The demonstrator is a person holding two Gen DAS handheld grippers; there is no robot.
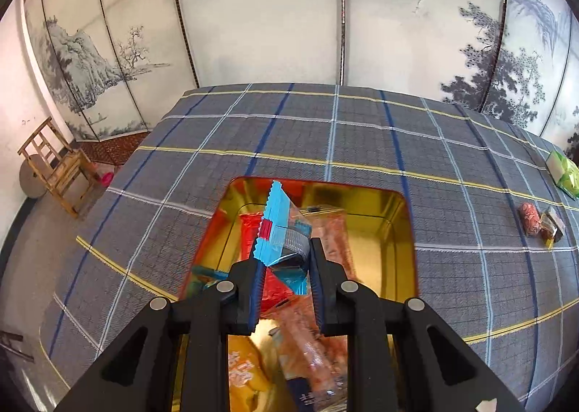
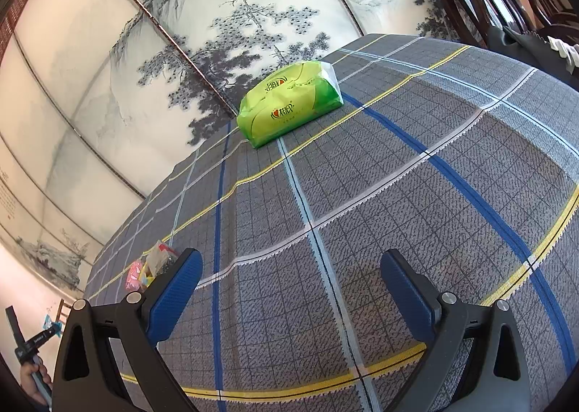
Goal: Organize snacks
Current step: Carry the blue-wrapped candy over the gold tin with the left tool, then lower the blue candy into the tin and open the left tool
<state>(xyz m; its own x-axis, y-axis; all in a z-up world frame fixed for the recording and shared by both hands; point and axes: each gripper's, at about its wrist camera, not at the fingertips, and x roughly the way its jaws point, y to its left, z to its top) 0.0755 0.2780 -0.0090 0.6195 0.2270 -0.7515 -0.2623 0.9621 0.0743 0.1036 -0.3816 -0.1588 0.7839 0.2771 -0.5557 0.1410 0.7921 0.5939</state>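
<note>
Blue snack packet (image 1: 277,227) clamped in left tool (image 1: 284,269), held over gold tin (image 1: 398,227) of snacks, right tool (image 2: 291,276) spread apart above plaid bench (image 2: 362,176), green pack (image 2: 289,100) farther back

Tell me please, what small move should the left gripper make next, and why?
Probably lower a little and open. The left gripper is shut on a blue snack packet, held above the gold tin where other snacks already lie. The right gripper is open and empty over the tablecloth.
</note>
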